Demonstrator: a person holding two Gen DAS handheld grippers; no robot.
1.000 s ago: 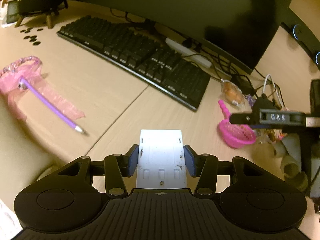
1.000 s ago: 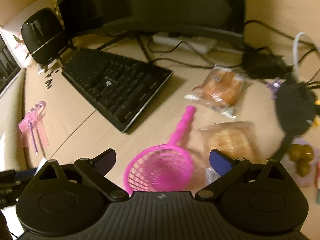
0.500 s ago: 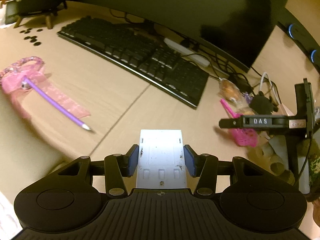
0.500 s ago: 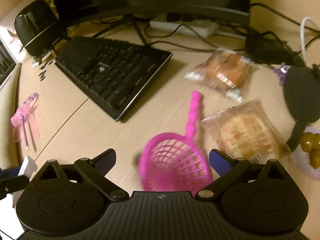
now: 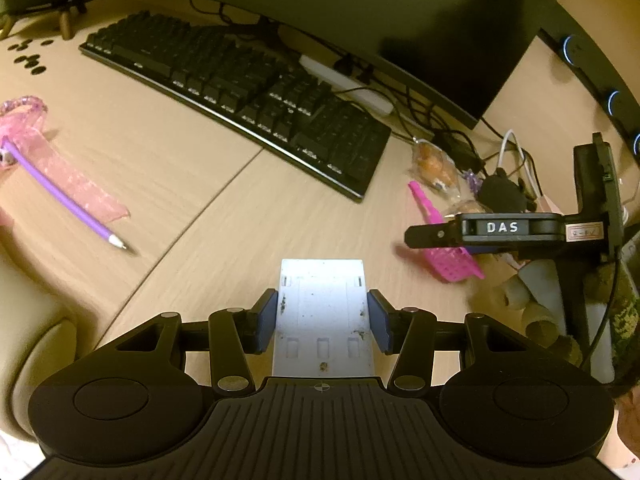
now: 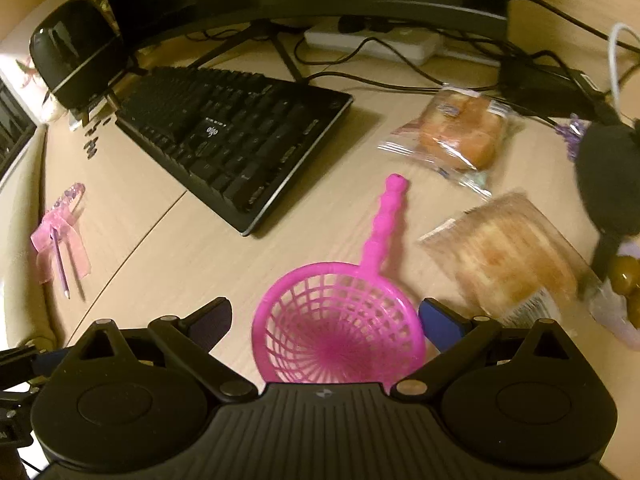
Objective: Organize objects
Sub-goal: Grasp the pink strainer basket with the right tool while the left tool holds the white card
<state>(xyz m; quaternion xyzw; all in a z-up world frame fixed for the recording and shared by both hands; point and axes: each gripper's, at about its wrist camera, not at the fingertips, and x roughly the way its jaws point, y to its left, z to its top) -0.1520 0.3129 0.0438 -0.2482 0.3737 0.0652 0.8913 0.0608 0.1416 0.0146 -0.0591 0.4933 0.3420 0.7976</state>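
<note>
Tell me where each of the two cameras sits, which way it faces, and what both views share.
Left wrist: on the left gripper, angled down at the desk; its fingers clamp a white plate; the right gripper shows at right.
Right wrist: on the right gripper, angled down over the pink strainer; its jaws stand open around the strainer.
Shared: keyboard, purple pen, pink strainer, wrapped bread.

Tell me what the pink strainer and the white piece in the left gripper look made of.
Pink strainer: moulded plastic, judging by its uniform colour, lattice mesh and beaded handle. White piece: likely rigid plastic, matte, with moulded rectangular recesses and dirt specks; could be painted metal.
</note>
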